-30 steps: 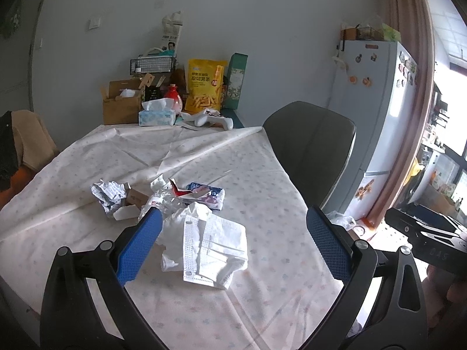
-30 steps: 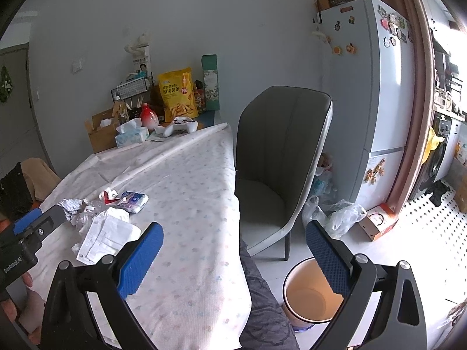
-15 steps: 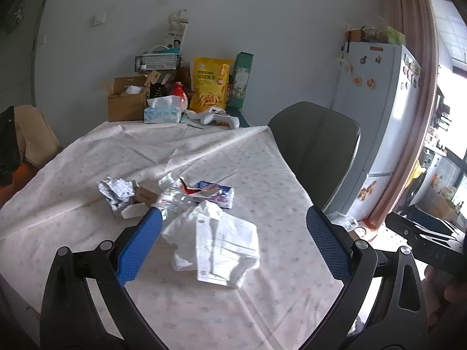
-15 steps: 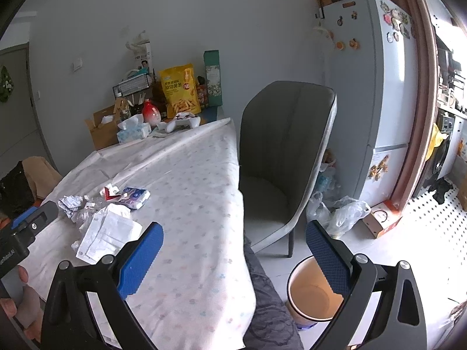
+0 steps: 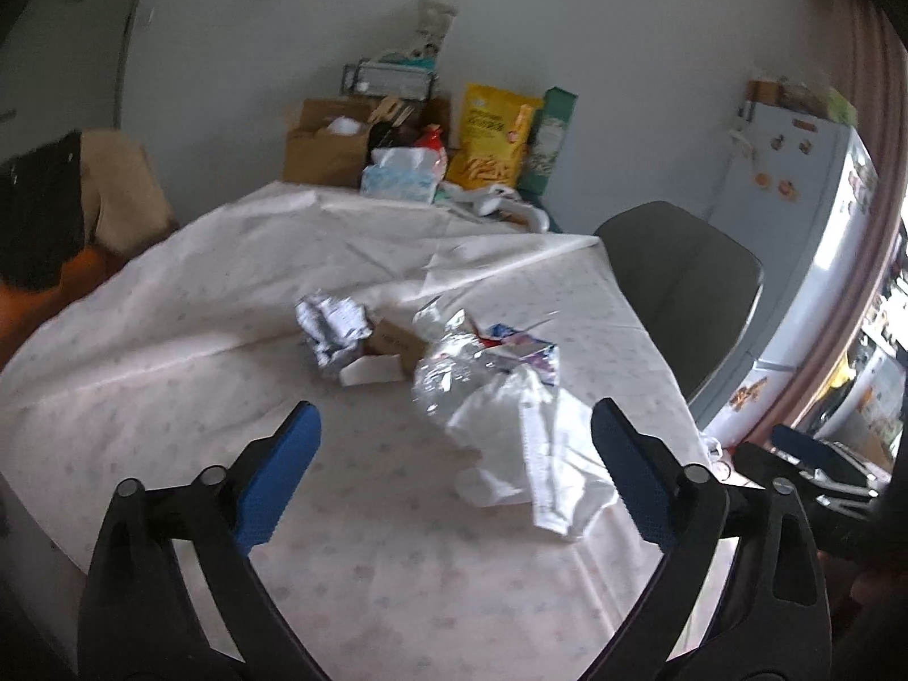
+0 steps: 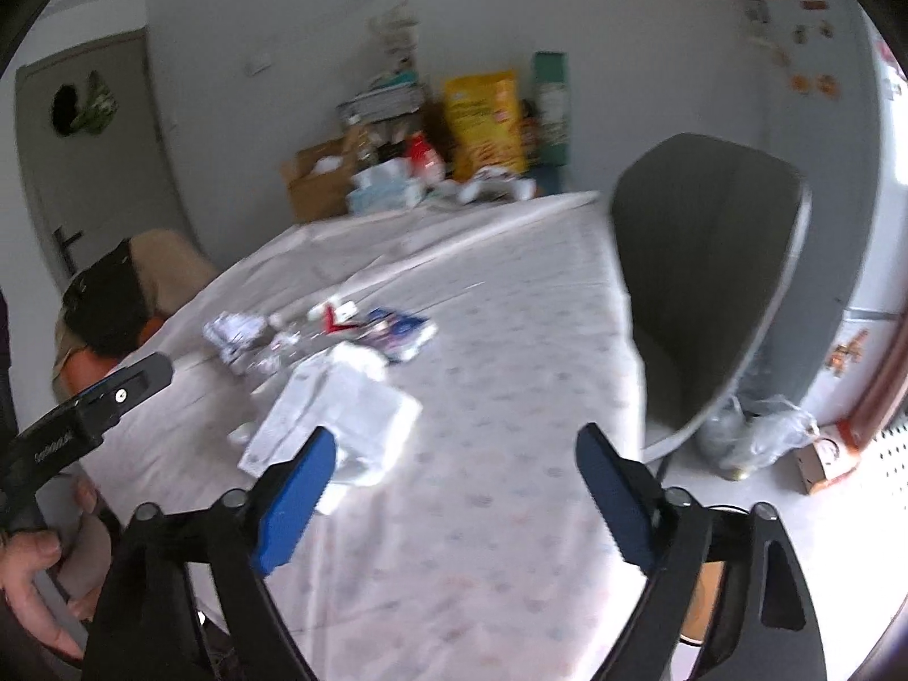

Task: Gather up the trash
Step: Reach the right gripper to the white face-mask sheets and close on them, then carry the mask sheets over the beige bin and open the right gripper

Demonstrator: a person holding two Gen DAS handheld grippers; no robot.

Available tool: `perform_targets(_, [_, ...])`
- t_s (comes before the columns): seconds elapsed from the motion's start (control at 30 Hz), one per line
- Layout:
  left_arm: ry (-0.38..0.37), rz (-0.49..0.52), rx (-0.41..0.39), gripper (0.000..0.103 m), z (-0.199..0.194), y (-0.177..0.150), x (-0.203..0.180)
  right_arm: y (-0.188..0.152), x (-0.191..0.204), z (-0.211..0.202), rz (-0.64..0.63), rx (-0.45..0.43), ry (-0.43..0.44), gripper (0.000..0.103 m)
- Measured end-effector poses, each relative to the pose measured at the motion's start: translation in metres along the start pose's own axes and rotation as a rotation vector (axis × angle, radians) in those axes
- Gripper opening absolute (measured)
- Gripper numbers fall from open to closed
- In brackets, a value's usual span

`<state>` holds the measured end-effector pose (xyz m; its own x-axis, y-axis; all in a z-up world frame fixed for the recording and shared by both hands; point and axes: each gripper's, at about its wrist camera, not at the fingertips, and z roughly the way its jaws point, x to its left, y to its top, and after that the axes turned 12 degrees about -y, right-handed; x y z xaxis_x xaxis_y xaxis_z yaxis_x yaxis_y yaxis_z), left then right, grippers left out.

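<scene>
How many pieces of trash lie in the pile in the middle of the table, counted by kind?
Face mask: 1
Crumpled paper ball: 1
Small cardboard box: 1
Crumpled clear plastic: 1
Blue and red wrapper: 1
White tissue: 1
Total: 6, as far as the blurred pictures show; smaller scraps may hide in the pile.

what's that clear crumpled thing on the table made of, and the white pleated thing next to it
The clear crumpled thing looks like thin glossy plastic film: see-through, with bright creased highlights. The white pleated thing looks like soft matte nonwoven fabric, probably a face mask, going by its fine pleats and limp folds. Blur leaves both uncertain.
</scene>
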<state>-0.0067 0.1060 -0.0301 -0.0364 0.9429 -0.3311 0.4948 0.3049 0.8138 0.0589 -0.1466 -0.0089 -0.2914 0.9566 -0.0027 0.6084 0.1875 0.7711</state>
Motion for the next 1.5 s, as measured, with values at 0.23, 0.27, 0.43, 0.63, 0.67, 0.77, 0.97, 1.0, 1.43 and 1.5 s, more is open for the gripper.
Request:
perform_targets(0.23, [0.009, -0.048, 0.050, 0.076, 0.011, -0.007, 0.021, -0.003, 0.031, 0.037, -0.048, 0.100, 0.101, 0.063])
perform_targets(0.27, [0.008, -0.052, 0.058, 0.074, 0.013, -0.008, 0.023, -0.004, 0.035, 0.043, -0.051, 0.116, 0.111, 0.061])
perform_targets(0.43, [0.007, -0.058, 0.102, 0.065, 0.023, -0.014, 0.029, -0.011, 0.046, 0.069, -0.066, 0.178, 0.127, 0.049])
perform_targets(0.63, [-0.031, -0.059, 0.155, 0.063, 0.039, -0.018, 0.025, -0.018, 0.043, 0.086, -0.052, 0.230, 0.135, 0.008])
perform_targets(0.67, [-0.041, -0.062, 0.161, 0.063, 0.041, -0.018, 0.022, -0.017, 0.040, 0.084, -0.048, 0.223, 0.130, 0.006])
perform_targets(0.77, [-0.064, -0.059, 0.177, 0.063, 0.048, -0.020, 0.016, -0.016, 0.024, 0.079, -0.009, 0.211, 0.108, 0.005])
perform_targets(0.97, [-0.086, -0.057, 0.222, 0.063, 0.067, -0.028, 0.004, -0.015, -0.008, 0.070, 0.046, 0.193, 0.072, 0.005])
perform_targets(1.0, [-0.088, -0.055, 0.229, 0.063, 0.071, -0.030, 0.002, -0.016, -0.012, 0.068, 0.051, 0.190, 0.066, 0.005])
perform_targets(1.43, [-0.084, -0.004, 0.279, 0.005, 0.071, -0.025, -0.022, -0.017, -0.044, 0.047, 0.107, 0.146, 0.042, 0.005])
perform_targets(1.5, [-0.090, 0.004, 0.253, 0.005, 0.062, -0.017, -0.026, -0.016, -0.047, 0.043, 0.111, 0.135, 0.041, 0.005])
